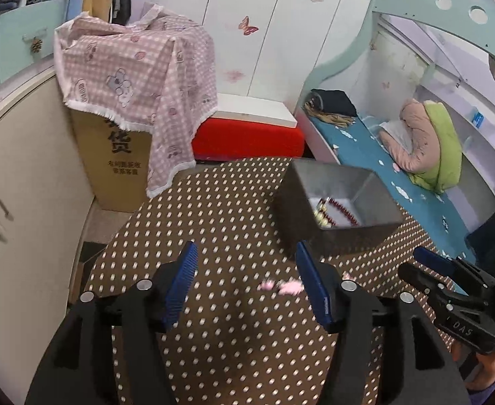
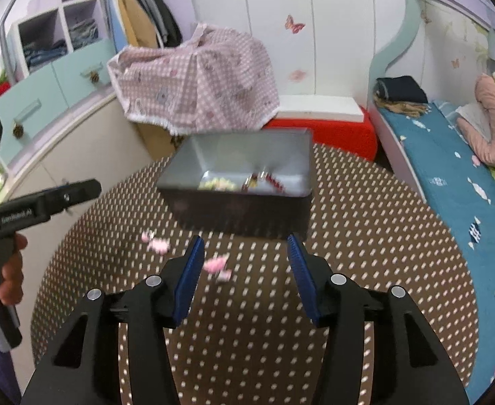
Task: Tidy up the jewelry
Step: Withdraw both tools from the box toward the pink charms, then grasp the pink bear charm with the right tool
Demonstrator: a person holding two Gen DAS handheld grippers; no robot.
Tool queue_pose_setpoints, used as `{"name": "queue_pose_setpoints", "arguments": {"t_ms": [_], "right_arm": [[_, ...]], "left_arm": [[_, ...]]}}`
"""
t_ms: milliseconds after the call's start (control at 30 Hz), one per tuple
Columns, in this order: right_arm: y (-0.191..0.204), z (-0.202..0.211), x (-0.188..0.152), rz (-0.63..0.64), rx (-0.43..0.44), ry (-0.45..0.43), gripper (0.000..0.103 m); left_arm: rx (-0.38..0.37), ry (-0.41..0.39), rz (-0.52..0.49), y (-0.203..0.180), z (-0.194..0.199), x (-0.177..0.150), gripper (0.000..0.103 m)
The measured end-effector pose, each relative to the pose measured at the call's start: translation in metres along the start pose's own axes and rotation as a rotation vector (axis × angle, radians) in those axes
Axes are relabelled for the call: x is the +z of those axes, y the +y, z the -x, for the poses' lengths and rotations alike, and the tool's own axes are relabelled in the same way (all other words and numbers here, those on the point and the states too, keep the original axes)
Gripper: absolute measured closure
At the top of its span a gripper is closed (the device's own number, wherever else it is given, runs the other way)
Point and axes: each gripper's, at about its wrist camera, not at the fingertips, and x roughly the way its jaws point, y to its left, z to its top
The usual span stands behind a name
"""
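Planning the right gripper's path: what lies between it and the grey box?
In the right wrist view, only dotted tablecloth separates the right gripper from the box; pink pieces lie nearer its left finger.

Open grey box (image 2: 244,202) upright on dotted table, red and yellow beads (image 2: 264,179) inside; blurry pink pieces (image 2: 218,266) loose just before it.

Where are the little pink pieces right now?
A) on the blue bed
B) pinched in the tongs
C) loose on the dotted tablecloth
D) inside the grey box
C: the pink pieces lie loose on the dotted tablecloth, in front of the grey box, and both sets of tongs, right and left, are open and hold nothing.
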Motion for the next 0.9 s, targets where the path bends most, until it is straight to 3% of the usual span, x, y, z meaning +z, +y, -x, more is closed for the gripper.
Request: {"name": "queue_pose_setpoints", "arguments": {"t_ms": [267,600,767,900], "right_arm": [[0.016,-0.031,-0.026,0.046,-0.014,0.09,0.052],[0.034,-0.055,-0.022,0.103,-0.007,0.109,0.053],[0.034,-0.058,-0.02,0.116,-0.005,0.121,0.083],[0.032,-0.056,-0.021,0.117,-0.004,0.121,0.086]], "left_arm": [[-0.001,0.034,0.033,0.012,-0.006,-0.032,0.039],[-0.029,0.072,0.034,0.007,-0.015,-0.05,0.039],[-0.035,0.078,0.029,0.003,-0.016,-0.052,0.039],[-0.038,0.08,0.026,0.001,-0.018,-0.051,0.039]]}}
